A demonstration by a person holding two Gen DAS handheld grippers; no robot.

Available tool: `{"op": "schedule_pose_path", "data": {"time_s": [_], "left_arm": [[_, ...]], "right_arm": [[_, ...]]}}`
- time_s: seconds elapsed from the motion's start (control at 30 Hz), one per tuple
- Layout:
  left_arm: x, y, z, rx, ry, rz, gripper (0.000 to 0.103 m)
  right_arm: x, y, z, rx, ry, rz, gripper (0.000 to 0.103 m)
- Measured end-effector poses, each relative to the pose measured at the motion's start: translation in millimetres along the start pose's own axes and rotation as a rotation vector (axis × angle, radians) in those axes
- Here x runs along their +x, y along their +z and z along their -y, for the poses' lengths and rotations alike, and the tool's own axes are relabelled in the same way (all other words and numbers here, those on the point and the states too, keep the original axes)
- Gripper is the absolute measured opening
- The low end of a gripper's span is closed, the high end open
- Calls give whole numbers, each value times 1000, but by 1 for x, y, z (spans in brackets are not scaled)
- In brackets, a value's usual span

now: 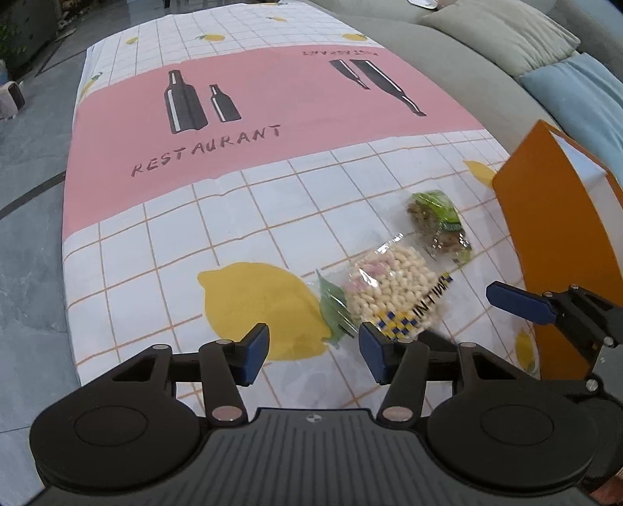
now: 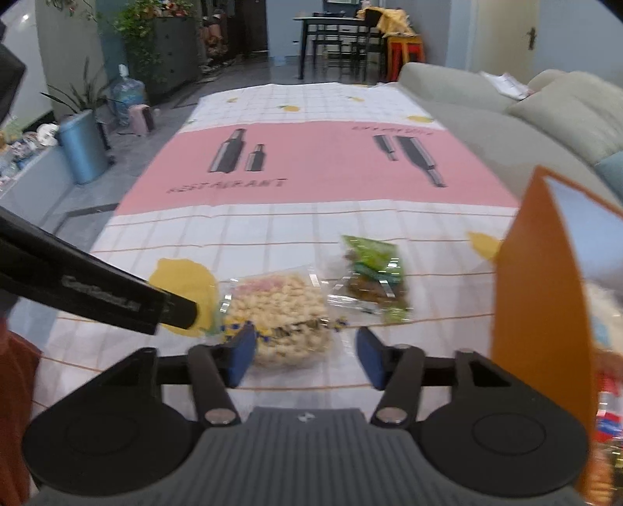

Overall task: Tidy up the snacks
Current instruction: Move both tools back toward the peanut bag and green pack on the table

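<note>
A clear packet of pale puffed snack (image 1: 393, 296) lies on the tablecloth just ahead of my left gripper (image 1: 313, 356), which is open and empty above the cloth. A green-wrapped brown snack packet (image 1: 438, 224) lies beyond it, near an orange box (image 1: 560, 241). In the right wrist view my right gripper (image 2: 305, 356) is open and empty, close behind the puffed snack packet (image 2: 280, 311), with the green packet (image 2: 370, 278) ahead on the right. The orange box (image 2: 537, 311) stands at the right and holds snacks, blurred. The right gripper also shows in the left wrist view (image 1: 518, 303).
The table (image 1: 163, 241) wears a white checked cloth with a pink panel and lemon prints. A grey sofa (image 1: 447, 70) with cushions runs along the right edge. A blue bin (image 2: 83, 150) and plants stand on the floor at left. A dark dining table (image 2: 335, 35) is far behind.
</note>
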State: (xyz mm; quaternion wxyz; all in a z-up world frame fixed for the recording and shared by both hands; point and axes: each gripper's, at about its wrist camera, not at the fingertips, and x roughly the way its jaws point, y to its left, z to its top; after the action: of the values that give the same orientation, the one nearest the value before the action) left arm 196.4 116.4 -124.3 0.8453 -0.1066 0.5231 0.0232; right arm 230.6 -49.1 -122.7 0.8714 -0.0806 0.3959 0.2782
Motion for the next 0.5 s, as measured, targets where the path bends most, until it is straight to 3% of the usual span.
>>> {"op": "schedule_pose_path", "data": {"time_s": [0.13,0.2,0.5], "left_arm": [[8,5,-5,-6,22,-4,63],[10,5,-8,-18,24,-4,63],[19,5,-17,-58,37,-11,63]], "right_arm": [[17,5,3,40,47,-15,93],[25,8,6,67,64,-18,94],[48,1,-4,-40,42,-19,95]]}}
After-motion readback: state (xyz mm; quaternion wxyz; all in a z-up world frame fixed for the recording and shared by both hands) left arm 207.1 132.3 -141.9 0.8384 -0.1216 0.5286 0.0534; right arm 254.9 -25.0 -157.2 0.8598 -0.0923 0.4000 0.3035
